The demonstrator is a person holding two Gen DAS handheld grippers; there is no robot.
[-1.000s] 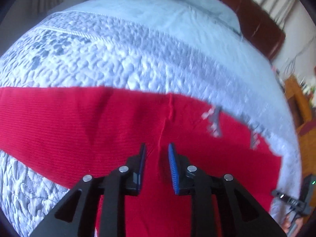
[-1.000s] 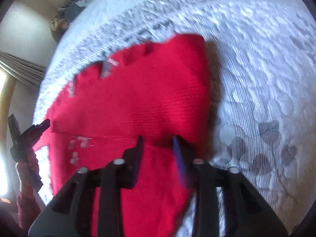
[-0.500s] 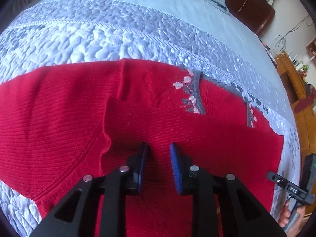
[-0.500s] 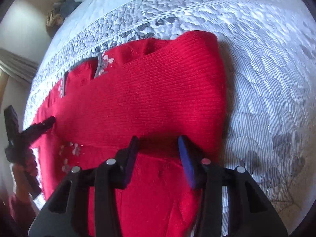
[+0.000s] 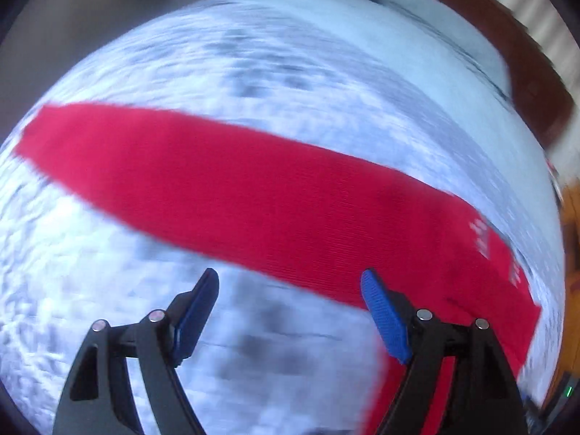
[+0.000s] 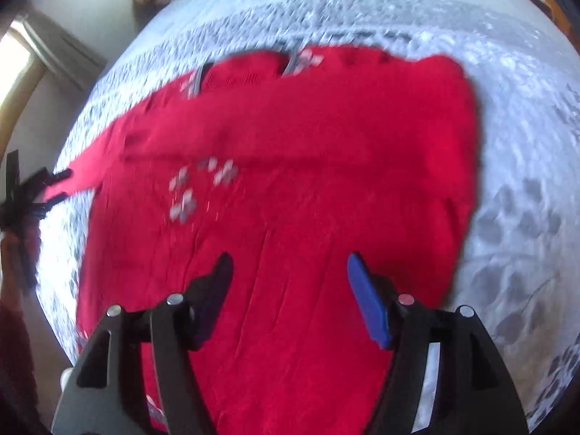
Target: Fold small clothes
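Observation:
A red knitted sweater (image 6: 308, 166) with small grey and white flower motifs lies on the bed, its top part folded over the body. My right gripper (image 6: 288, 282) is open and empty just above the sweater's lower body. In the left wrist view one red sleeve (image 5: 232, 188) stretches out flat across the quilt. My left gripper (image 5: 290, 301) is open and empty, over the quilt at the sleeve's near edge. The left gripper (image 6: 29, 195) also shows in the right wrist view at the sleeve's end. Both views are blurred.
The bed is covered by a white and grey quilted spread (image 5: 253, 54) with heart shapes (image 6: 525, 217). A brown headboard (image 5: 507, 47) stands at the far right in the left wrist view. Wooden furniture (image 5: 571, 253) is beside the bed.
Both grippers have opened and let go of the sweater. The left gripper has swung away to the outstretched sleeve. The right gripper has pulled back over the sweater's body.

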